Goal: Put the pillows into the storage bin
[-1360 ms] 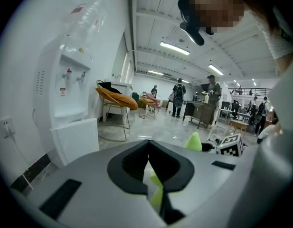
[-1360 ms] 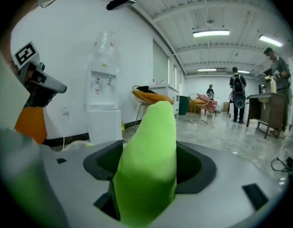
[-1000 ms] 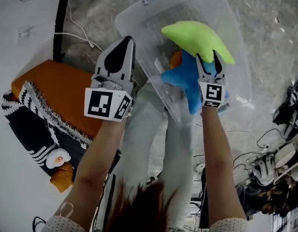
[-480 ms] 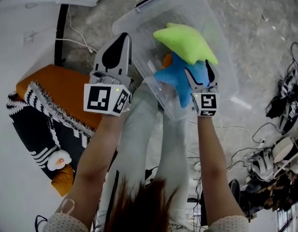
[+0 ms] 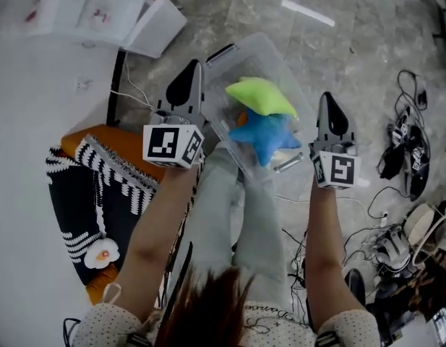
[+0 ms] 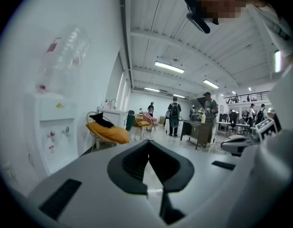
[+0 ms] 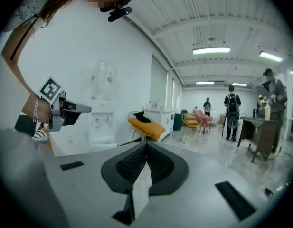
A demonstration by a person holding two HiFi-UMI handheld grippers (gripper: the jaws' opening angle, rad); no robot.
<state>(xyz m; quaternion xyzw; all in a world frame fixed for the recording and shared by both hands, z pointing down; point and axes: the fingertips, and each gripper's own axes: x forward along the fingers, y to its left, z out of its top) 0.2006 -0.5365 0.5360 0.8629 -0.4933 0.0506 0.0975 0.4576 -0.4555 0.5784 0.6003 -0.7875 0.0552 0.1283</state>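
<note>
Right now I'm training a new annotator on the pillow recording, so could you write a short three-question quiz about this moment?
1. True or false: the right gripper is clamped on the blue pillow.
2. Which two pillows lie in the storage bin? A. green and blue; B. white and grey; C. red and purple.
3. What is between the jaws of the left gripper?

Key:
1. False: its jaws have just closed on nothing, clear of the pillow.
2. A: the green pillow and the blue one.
3. Nothing; the jaws are together.
</note>
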